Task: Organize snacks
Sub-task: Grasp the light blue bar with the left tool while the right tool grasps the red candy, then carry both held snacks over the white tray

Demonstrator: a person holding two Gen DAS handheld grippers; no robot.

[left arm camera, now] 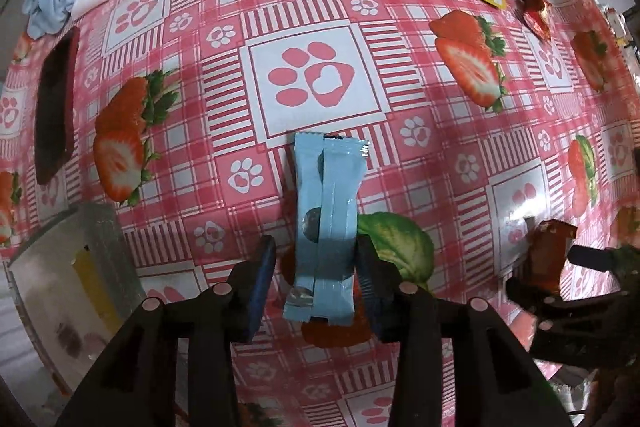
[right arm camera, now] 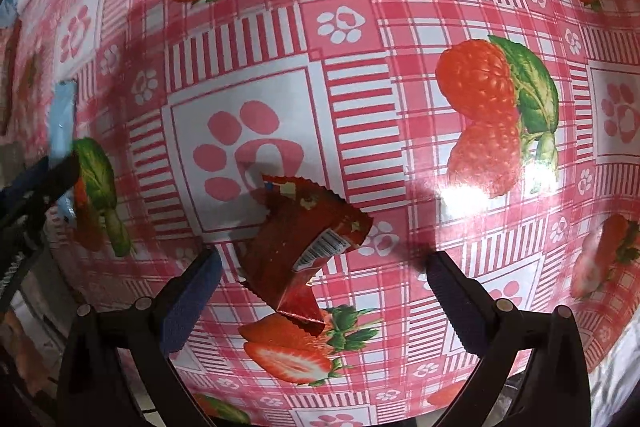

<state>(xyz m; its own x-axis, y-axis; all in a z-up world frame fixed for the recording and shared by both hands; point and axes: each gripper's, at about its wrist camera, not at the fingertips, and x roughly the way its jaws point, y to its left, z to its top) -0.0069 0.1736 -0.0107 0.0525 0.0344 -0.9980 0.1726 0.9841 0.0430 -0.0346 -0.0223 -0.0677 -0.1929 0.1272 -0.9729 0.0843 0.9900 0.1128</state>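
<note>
A: From the left wrist, what lies there?
B: A long, glossy blue snack packet [left arm camera: 325,227] lies flat on the slick strawberry-print tablecloth [left arm camera: 420,39]. The left gripper [left arm camera: 316,267] straddles it, fingers slightly apart; one pad touches its edge, the other stands clear.

A: And the right wrist?
B: A crinkled red foil wrapper [right arm camera: 304,247] with zigzag-cut ends lies between the right gripper's [right arm camera: 320,267] widely spread fingers, untouched.
</note>
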